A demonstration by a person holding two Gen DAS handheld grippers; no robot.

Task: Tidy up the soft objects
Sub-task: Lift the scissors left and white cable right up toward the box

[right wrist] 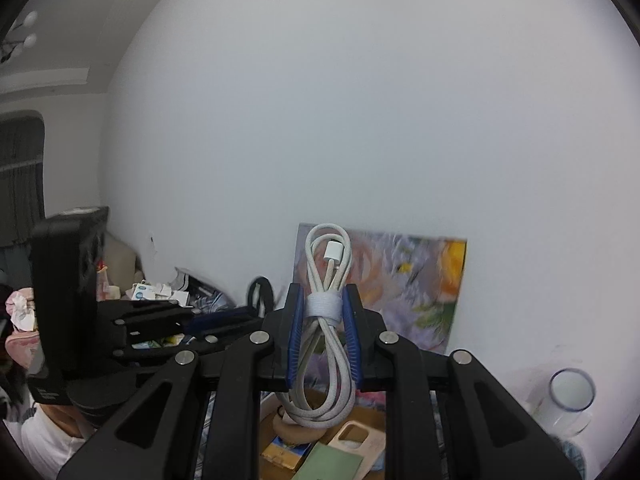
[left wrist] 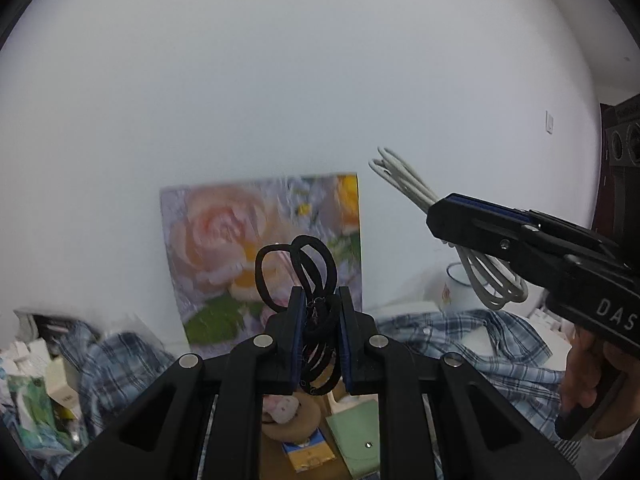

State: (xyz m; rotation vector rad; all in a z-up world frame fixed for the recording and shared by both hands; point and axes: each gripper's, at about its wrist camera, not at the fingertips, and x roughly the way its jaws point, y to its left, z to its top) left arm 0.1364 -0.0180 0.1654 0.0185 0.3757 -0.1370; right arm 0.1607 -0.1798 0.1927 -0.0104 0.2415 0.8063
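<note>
So the left gripper point(left wrist: 319, 312) is clamped down on a bunch of black hair ties point(left wrist: 298, 272), loops sticking up out of the jaws at 12 o'clock, and the right gripper point(right wrist: 324, 312) is closed tight around a coiled white cable point(right wrist: 326, 300), pinching it right at its wrap band. From the left wrist view you can see the right one over at 3 o'clock with the cable dangling out both sides. Both things are up in the air, so I'd say picked up is done, putting away isn't. Below the jaws at 6 o'clock there's what looks like a cardboard box point(right wrist: 372, 412) with a green pouch point(left wrist: 356, 432), a phone case point(right wrist: 354, 438) and a tan ring thing in it, probably the drop spot but the view's half blocked. Around that: a blue plaid shirt point(left wrist: 472, 344), a flower painting point(left wrist: 224, 240) leaning on the plain white wall point(left wrist: 280, 80), an enamel mug point(left wrist: 454, 292) at 3 o'clock, clutter at 9
</note>
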